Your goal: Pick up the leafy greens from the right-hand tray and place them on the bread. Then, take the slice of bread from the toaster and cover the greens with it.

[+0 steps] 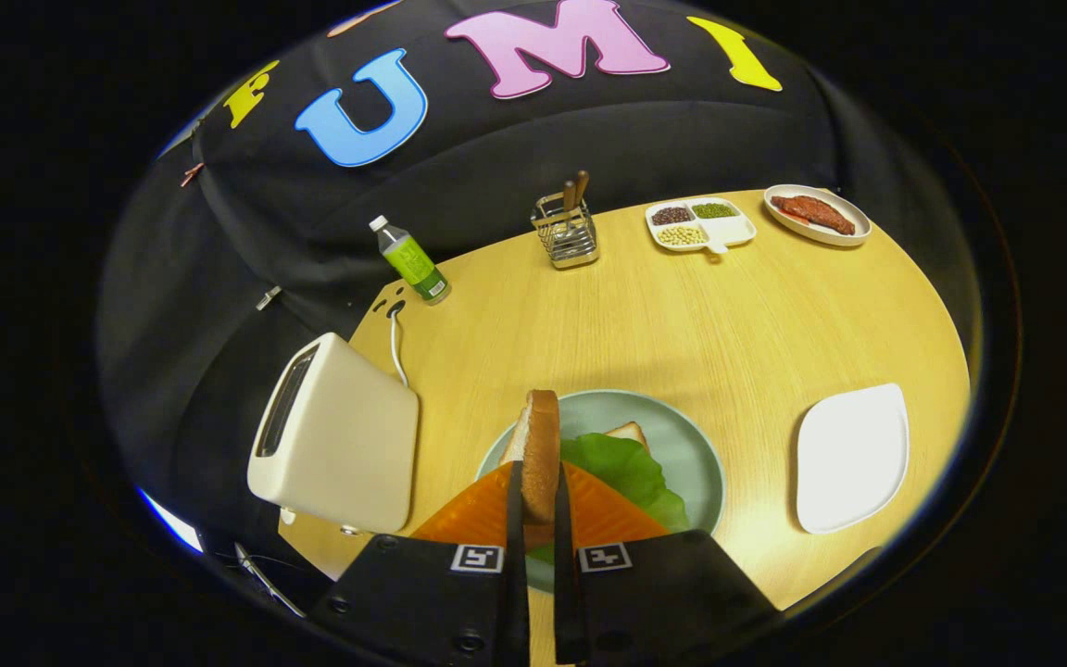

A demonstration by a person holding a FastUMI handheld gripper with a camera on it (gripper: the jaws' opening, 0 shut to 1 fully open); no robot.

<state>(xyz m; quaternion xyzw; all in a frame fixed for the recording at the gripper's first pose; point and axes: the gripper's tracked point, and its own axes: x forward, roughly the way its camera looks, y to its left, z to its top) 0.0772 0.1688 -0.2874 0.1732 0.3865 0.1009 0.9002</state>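
Evidently the second half of the task was in hand: the gripper (538, 505) had its fingers clamped on a slice of bread (541, 445), held upright on edge between them, crust toward the camera, in the lower centre of the frame. Just beyond and below the fingers sat a pale green plate (696, 454), and on it the leafy greens (621, 463) already lay over a bottom slice of bread (631, 433), of which only a corner peeked out behind the leaf. So the greens step looked done, and the covering step was what remained.

The toaster (339, 435) stood at lower left on the wooden table (682, 324), close beside the plate, and the white tray (851, 457) at lower right lay bare (presumably where the greens came from).

In my judgement the next move called for tipping the held slice from upright to flat, lining it up over the greens, lowering it until it rested there, and only then parting the fingers. Since the slice hung a little to the left of the leaf, a small shift toward the plate's middle seemed needed first.
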